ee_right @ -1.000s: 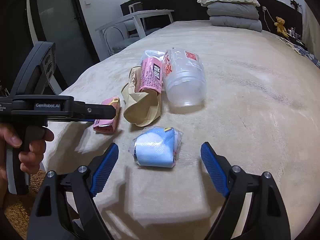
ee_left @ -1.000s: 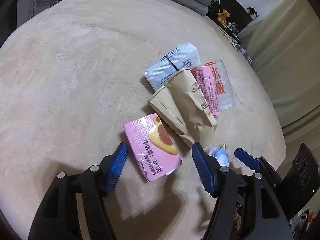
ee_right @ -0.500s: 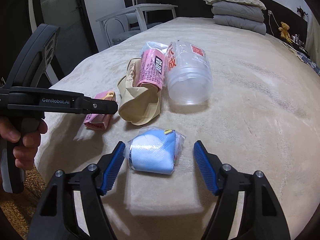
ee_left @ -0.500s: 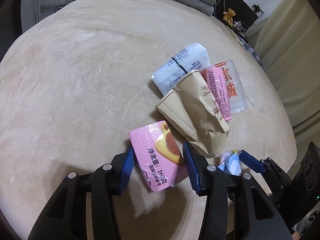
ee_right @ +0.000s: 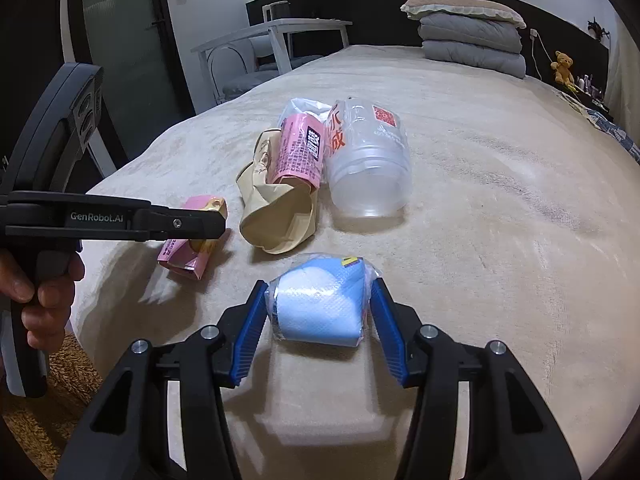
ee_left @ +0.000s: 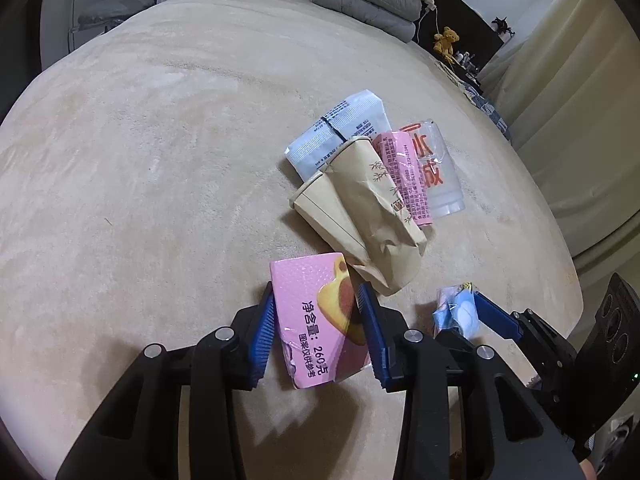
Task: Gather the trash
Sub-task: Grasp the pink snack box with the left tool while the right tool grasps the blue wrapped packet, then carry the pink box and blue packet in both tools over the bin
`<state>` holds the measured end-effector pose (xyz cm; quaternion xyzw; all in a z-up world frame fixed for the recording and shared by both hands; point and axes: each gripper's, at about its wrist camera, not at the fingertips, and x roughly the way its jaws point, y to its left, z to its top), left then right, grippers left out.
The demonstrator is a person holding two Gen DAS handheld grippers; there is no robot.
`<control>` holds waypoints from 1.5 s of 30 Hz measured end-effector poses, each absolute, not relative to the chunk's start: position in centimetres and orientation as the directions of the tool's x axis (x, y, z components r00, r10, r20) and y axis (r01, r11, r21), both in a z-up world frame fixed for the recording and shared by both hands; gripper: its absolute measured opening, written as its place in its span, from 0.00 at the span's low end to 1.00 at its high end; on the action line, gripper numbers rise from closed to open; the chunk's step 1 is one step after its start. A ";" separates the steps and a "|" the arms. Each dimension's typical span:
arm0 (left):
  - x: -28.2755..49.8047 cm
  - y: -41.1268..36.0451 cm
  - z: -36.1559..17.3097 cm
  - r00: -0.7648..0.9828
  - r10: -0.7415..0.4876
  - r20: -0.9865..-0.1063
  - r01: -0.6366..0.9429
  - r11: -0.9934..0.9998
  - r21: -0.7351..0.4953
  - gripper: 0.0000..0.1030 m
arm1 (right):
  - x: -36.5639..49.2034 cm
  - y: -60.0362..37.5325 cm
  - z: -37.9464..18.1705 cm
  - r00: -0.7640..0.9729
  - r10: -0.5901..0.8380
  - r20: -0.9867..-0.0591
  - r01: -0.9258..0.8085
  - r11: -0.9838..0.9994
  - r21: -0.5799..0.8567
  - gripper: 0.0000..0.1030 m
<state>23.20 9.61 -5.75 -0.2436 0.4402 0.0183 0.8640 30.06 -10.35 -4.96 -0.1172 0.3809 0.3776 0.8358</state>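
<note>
I am closing my left gripper (ee_left: pixel 316 312) onto the pink snack box (ee_left: pixel 320 316) and my right gripper (ee_right: pixel 318 304) onto the blue tissue pack (ee_right: pixel 320 304), both lying near me on the bed (ee_left: pixel 140 140); jaws open a second ago are now contacting, so lifting can follow.

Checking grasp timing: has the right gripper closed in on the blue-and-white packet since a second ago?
Yes. The right gripper has advanced, its jaws narrowing to flank the blue-and-white packet, which stays put before the paper bag.
</note>
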 end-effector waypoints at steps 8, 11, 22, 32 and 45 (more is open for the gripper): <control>21.2 8.8 -5.4 0.633 -0.197 -0.749 -0.234 0.873 -0.427 0.36 | 29.4 -11.3 -4.0 0.447 0.543 -0.711 -0.704 0.704 0.095 0.51; 20.3 8.6 -5.1 0.645 -0.194 -0.739 -0.230 0.873 -0.430 0.36 | 28.9 -11.9 -3.7 0.455 0.545 -0.704 -0.696 0.711 0.101 0.51; 16.6 6.3 -3.5 0.701 -0.198 -0.685 -0.158 0.894 -0.420 0.36 | 26.4 -14.3 -2.0 0.500 0.547 -0.672 -0.661 0.742 0.113 0.51; 12.6 3.7 -3.1 0.740 -0.217 -0.636 -0.091 0.906 -0.414 0.36 | 24.1 -16.5 -1.2 0.530 0.541 -0.653 -0.624 0.770 0.131 0.51; 8.2 1.4 -3.7 0.756 -0.228 -0.614 -0.064 0.908 -0.415 0.36 | 20.1 -20.1 -0.8 0.545 0.550 -0.634 -0.575 0.795 0.195 0.51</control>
